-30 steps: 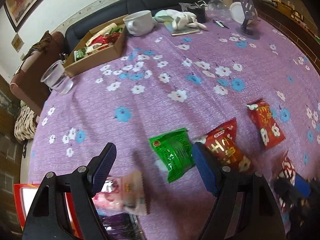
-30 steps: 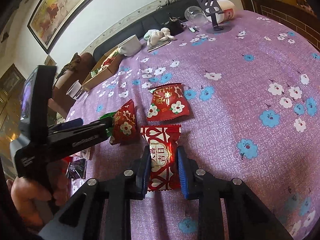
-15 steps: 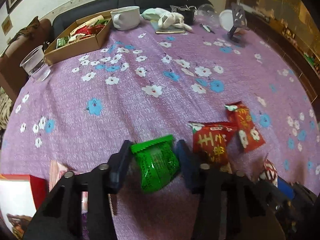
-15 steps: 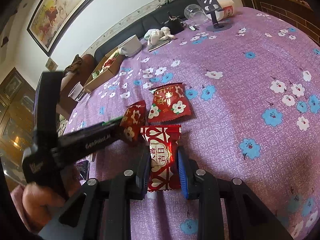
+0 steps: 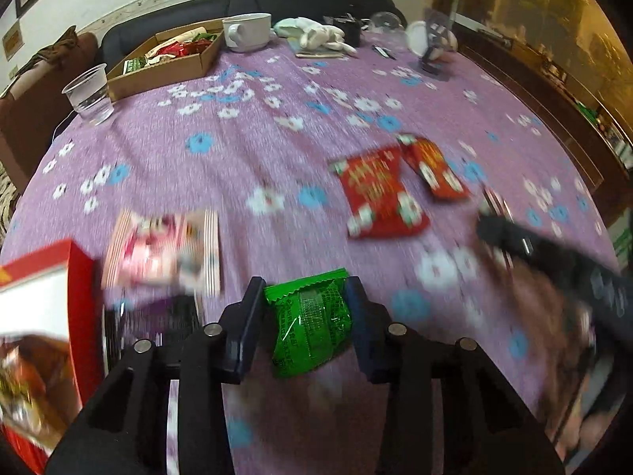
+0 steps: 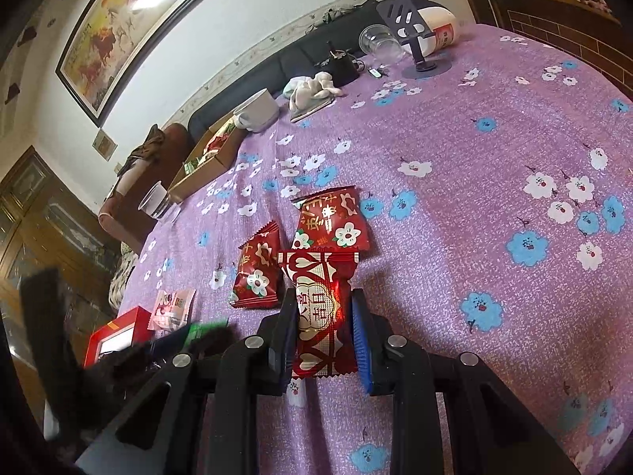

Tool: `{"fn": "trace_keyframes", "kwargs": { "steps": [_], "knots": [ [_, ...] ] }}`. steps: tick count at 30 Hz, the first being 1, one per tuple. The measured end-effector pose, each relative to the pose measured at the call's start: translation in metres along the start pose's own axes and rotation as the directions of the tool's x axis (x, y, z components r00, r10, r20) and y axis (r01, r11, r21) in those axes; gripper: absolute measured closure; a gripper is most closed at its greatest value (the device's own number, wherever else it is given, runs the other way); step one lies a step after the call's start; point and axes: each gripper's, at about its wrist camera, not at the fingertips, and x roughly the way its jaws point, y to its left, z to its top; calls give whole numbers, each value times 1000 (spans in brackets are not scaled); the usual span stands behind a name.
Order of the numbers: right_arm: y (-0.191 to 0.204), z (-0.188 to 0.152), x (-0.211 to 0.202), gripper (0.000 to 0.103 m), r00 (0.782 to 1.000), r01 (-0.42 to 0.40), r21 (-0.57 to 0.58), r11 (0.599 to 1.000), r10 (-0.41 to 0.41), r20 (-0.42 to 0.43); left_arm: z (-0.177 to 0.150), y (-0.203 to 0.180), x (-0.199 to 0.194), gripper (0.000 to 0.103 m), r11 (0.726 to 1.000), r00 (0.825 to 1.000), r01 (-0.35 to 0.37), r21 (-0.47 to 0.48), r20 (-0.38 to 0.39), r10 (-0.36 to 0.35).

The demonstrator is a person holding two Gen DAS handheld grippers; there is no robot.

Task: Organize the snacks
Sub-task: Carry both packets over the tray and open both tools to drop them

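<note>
My left gripper (image 5: 306, 297) is shut on a green snack packet (image 5: 312, 324) and holds it above the purple flowered tablecloth (image 5: 237, 158). My right gripper (image 6: 324, 308) is shut on a red heart-patterned snack packet (image 6: 320, 308) near the cloth. Two red flowered packets (image 6: 332, 221) (image 6: 257, 265) lie just beyond it; in the left wrist view they lie at centre right (image 5: 379, 194) (image 5: 433, 168). A pink packet (image 5: 162, 249) lies at the left. The cardboard box of snacks (image 5: 166, 59) stands at the far left.
A red box (image 5: 39, 316) sits at the near left edge beside a dark purple packet (image 5: 166, 312). A clear plastic cup (image 5: 89, 93), a white mug (image 5: 247, 31), a soft toy (image 5: 312, 33) and a phone stand (image 5: 433, 47) stand along the far side.
My left gripper has closed on the green packet and lifted it back toward the near left. My right gripper has stayed shut on the heart packet.
</note>
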Motion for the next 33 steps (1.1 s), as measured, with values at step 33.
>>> {"fn": "trace_keyframes", "kwargs": {
  "steps": [33],
  "knots": [
    [16,-5,-8,77,998,-50,-71,996,52,28,-55,14,-43,71,1000,998,-3,-23,68,5]
  ]
}}
